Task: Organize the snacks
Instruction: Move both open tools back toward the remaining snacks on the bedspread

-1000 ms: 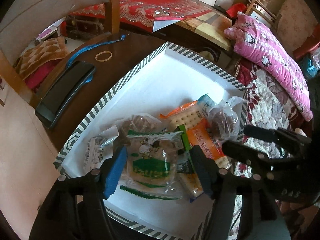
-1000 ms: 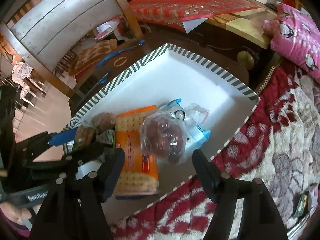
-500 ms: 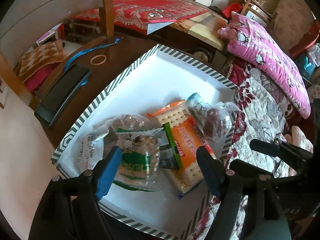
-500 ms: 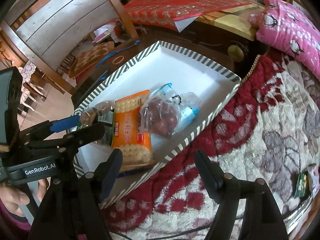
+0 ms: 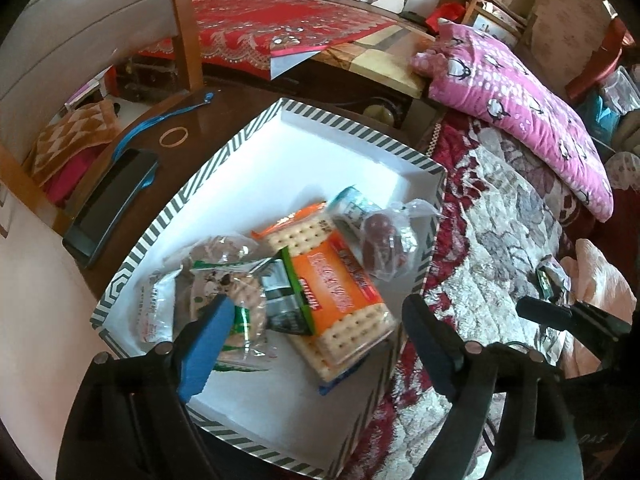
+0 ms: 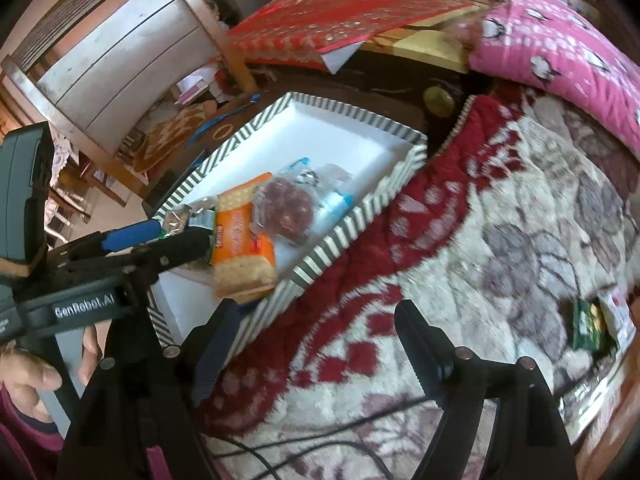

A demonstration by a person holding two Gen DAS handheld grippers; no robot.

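A white box with a striped rim (image 5: 240, 140) (image 6: 352, 220) holds several snack packs: an orange cracker pack (image 5: 336, 292) (image 6: 240, 248), a clear bag of dark red sweets (image 5: 382, 246) (image 6: 286, 210), a green-labelled biscuit bag (image 5: 240, 300) and a blue-capped pack (image 5: 352, 208). My left gripper (image 5: 316, 328) is open and empty above the box's near end. My right gripper (image 6: 316, 340) is open and empty over the blanket beside the box. A green snack packet (image 6: 586, 322) (image 5: 546, 280) lies on the blanket at the right.
The box sits on a dark wooden table (image 5: 200, 120) with a black phone (image 5: 112, 204), a rubber band (image 5: 174, 136) and a blue lanyard (image 5: 160, 120). A red and white floral blanket (image 6: 480, 260) and a pink pillow (image 5: 520, 112) lie to the right.
Both grippers have pulled back and up from the box. The right one has swung right over the blanket, bringing the green packet into view. The snacks have stayed in the box.
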